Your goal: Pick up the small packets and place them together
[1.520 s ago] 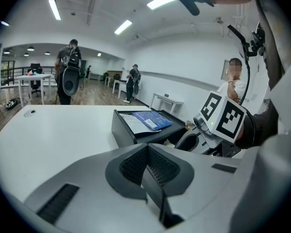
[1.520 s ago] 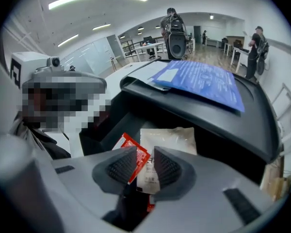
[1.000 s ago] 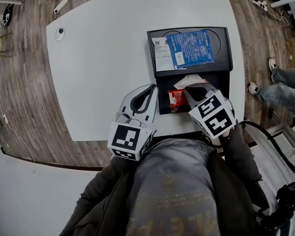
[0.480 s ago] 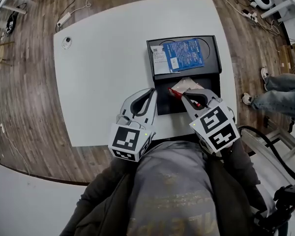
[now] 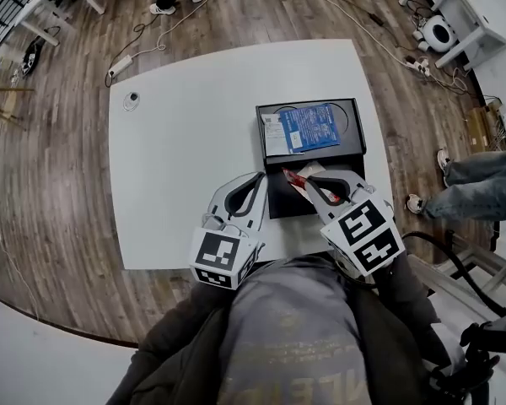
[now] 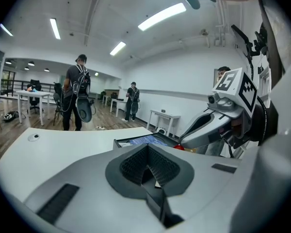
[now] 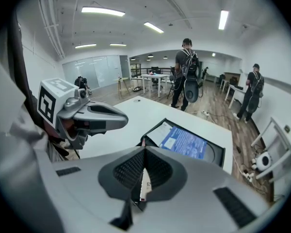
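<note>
1. A black tray (image 5: 271, 108) sits on the white table (image 5: 185, 142). Its far part holds a blue packet (image 5: 310, 128) and a white slip (image 5: 272, 133).
2. Its near part looks dark, with a bit of white by the right gripper (image 5: 308, 180).
3. The right gripper pinches a small packet (image 5: 293, 178) over the near part.
4. The small packet is thin, red and white.
5. The left gripper (image 5: 255, 178) is pressed together, holding nothing, beside the tray.

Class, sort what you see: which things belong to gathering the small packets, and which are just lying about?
Job in hand: red-and-white small packet pinched in the right gripper; blue flat packet; white printed packet; black plastic tray.

Lying about: white power strip on the wooden floor; small round fitting on the white table.
</note>
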### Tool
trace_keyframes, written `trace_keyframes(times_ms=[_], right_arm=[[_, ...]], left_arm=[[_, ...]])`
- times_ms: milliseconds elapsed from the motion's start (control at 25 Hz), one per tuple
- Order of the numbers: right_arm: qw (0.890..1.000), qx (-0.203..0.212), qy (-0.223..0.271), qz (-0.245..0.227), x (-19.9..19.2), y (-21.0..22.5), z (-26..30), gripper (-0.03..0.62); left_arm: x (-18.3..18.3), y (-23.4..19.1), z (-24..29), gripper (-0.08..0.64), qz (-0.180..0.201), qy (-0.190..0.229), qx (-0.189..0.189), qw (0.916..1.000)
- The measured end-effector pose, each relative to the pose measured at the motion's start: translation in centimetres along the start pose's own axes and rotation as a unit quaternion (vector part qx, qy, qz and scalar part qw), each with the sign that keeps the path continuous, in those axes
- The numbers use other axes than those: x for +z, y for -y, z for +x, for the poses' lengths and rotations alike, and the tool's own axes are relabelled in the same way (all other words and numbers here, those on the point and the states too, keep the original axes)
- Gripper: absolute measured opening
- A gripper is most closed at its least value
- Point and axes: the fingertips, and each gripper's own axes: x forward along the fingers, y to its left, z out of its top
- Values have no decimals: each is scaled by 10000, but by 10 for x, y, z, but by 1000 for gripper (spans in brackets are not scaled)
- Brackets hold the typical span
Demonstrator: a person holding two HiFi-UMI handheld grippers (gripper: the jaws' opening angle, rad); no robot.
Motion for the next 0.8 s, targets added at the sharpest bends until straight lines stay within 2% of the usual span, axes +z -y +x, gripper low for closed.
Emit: trace_keyframes(times_ms=[480,800], right_arm=[[9983,-307,504,8,44,54,-13,5],[9973,-347,530,376,39,102,4,5]], left_arm=[[2,-7,9,2,-23,-77,125,9999],[-12,-18,22,2,-78,-438,269,9987]])
